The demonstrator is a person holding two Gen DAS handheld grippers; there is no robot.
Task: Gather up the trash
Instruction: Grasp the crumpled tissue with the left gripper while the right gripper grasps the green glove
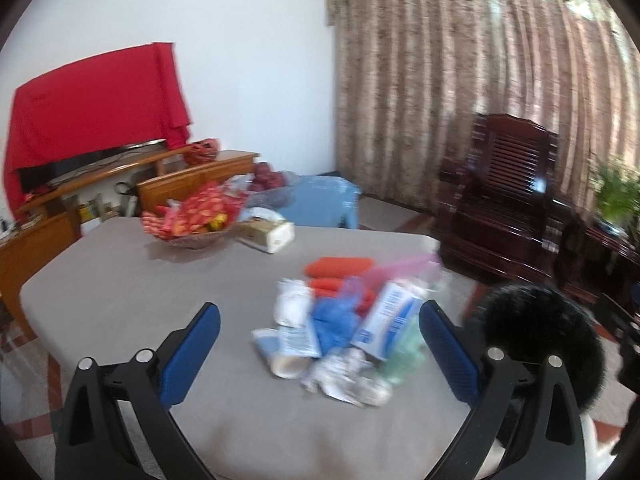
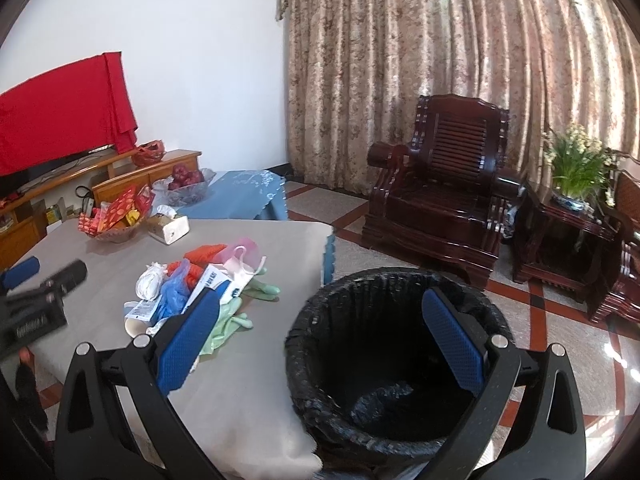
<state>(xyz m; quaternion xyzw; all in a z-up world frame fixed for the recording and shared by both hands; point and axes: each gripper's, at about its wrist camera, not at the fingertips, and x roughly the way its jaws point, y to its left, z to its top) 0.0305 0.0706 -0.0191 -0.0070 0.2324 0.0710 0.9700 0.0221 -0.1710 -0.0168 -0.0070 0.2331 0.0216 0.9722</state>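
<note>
On the grey tabletop [image 1: 120,280] lies a loose heap of trash [image 1: 340,320]: crumpled white paper, a blue plastic bag, a white-and-blue carton, pale green rubber gloves and orange pieces behind. Above it hovers the left gripper [image 1: 320,344], jaws wide apart and empty. The right gripper [image 2: 320,336], likewise spread and holding nothing, hangs over the black-lined bin [image 2: 400,360] just beside the table's edge. Everything in the pile looks light, soft and crushable; the carton [image 1: 386,316] seems stiffest, so pinching across its flat sides should hold best, while the film may slip.
</note>
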